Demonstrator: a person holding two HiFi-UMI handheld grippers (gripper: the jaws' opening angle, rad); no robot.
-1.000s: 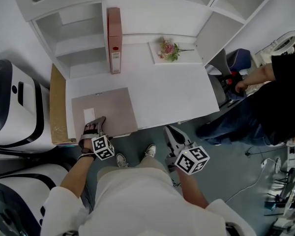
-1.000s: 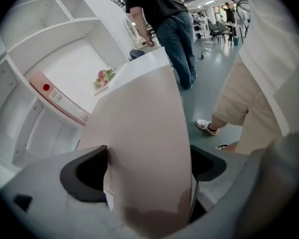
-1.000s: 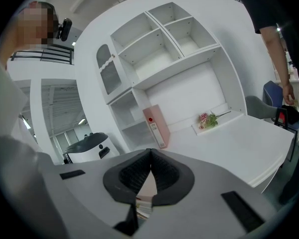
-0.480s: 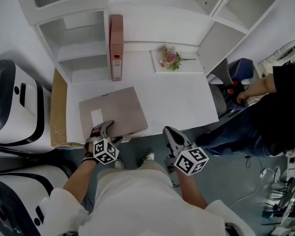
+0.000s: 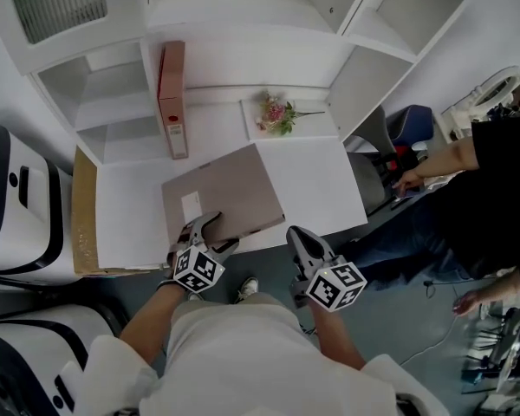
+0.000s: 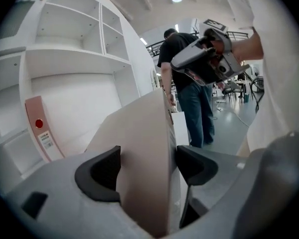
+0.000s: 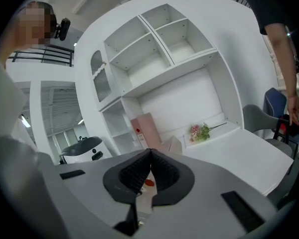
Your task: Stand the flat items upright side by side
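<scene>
So the left hand-held gripper point(image 5: 210, 230), jaws just been closing, clamps the flat brown cardboard folder point(image 5: 234, 185) mid-frame over the white bench point(image 5: 126, 215). Its white label point(image 5: 191, 204) is unreadable. The right hand-held gripper point(image 5: 299, 241) is clenched, empty.

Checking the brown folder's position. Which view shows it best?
The head view: almost the whole brown folder shows, skewed, its near edge in the left gripper, whose jaws have just been closing. The left gripper view shows it edge-on between the jaws; the right gripper view only a corner.
</scene>
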